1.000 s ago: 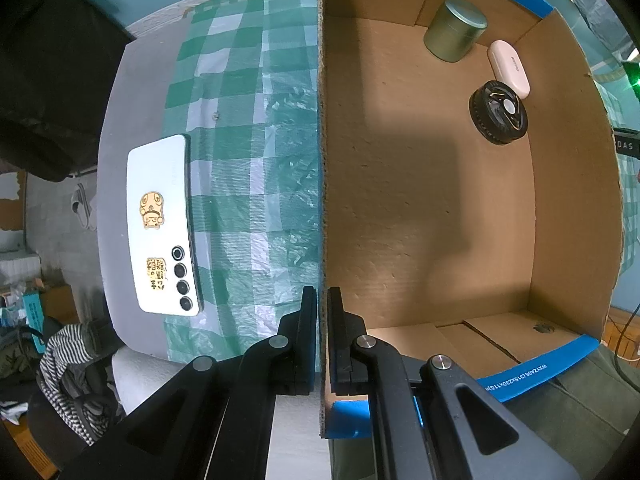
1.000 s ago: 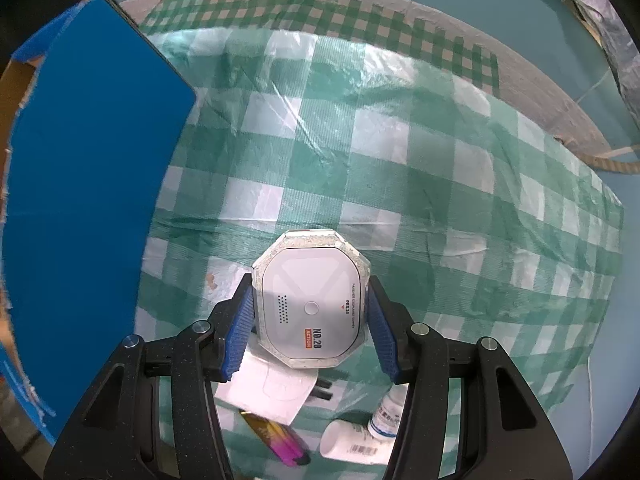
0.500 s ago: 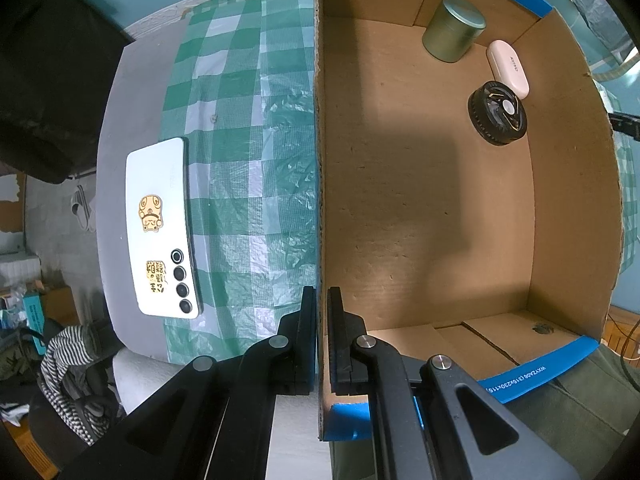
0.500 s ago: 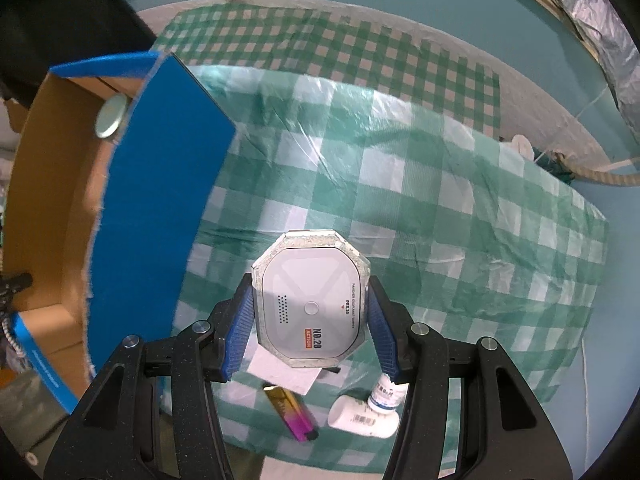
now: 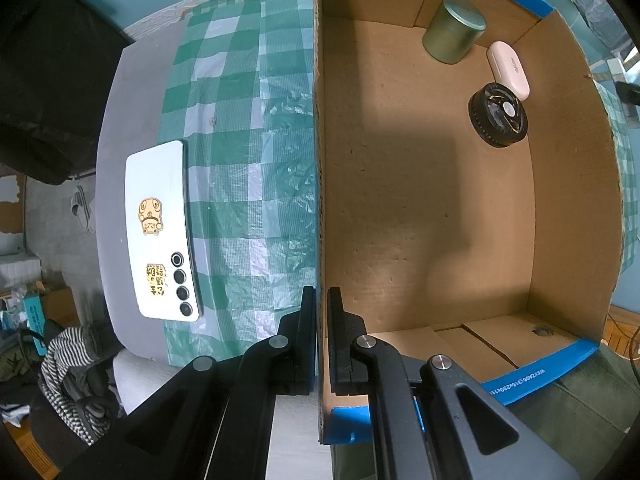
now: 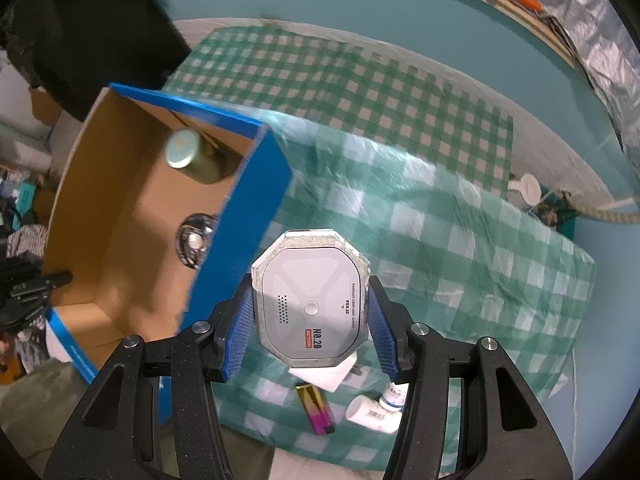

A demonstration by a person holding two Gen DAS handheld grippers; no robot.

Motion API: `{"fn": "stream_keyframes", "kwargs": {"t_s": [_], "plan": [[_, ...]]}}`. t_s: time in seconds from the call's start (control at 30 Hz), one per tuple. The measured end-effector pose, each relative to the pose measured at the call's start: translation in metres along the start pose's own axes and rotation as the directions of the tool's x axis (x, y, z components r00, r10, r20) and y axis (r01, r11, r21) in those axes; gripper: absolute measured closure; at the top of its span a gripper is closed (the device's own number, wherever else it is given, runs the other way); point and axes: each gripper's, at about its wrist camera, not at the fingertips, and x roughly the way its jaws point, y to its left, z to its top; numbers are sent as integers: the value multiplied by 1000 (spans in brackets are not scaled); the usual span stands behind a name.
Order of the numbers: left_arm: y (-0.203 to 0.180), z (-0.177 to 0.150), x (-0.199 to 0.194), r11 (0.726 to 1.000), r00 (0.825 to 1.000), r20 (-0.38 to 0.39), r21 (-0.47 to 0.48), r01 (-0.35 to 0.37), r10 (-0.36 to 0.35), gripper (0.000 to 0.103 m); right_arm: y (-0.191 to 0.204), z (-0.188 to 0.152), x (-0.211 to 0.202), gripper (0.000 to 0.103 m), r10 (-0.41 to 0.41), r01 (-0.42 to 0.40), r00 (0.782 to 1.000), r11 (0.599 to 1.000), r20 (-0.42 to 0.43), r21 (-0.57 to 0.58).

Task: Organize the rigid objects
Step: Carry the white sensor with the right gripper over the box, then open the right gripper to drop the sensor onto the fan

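- Blue pads of the right tool [image 6: 311,330] press on both sides of one grey eight-sided box [image 6: 311,300], so this tool holds it up in the air above the green checked cloth [image 6: 460,240].
- The grey box sits right between the two pads, with its flat face toward the camera and the words "NO.20" on it.
- Just below it on the cloth lie one white square thing [image 6: 326,376], one shiny purple lighter [image 6: 316,408] and two small white bottles [image 6: 374,412].
- The cardboard box [image 6: 120,216] with blue outside walls stands to the left of the held thing.
- The black left tool [image 5: 322,336] is squeezed shut on the wall of the cardboard box, one finger inside and one outside.
- Inside the box are three things: one green tin [image 5: 454,28], one pink case [image 5: 508,70] and one round black thing [image 5: 498,114].
- One white phone [image 5: 162,232] lies on the bench outside the box, well apart from the left tool.
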Motion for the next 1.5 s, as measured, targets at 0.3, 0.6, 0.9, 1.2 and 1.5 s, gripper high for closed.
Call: {"fn": "stream_keyframes", "kwargs": {"t_s": [0.3,0.6,0.9,1.2,1.5], "plan": [[0,0,0,1000,1000,-1,2,0,0,98,29,13,-19,49,18,-16,1000,998,22,-67],[0,2,-1,1000,1000,2,2,0,0,98,66,26,-20,49,58,-53,998,987,27,-154],[1,4,-1,1000,1000,4,-1,1,-1,98,91,33,-3,49,69,-66,998,977,7,-203],[4,-1,0,1000,1000,-1,-7,7,-7,98,105,33,19,49,45,-49,999,971,-21,-235],[6,-3,4,1000,1000,-10,-9,6,-6,98,103,29,29,49,32,-41,999,970,-41,-239]]}}
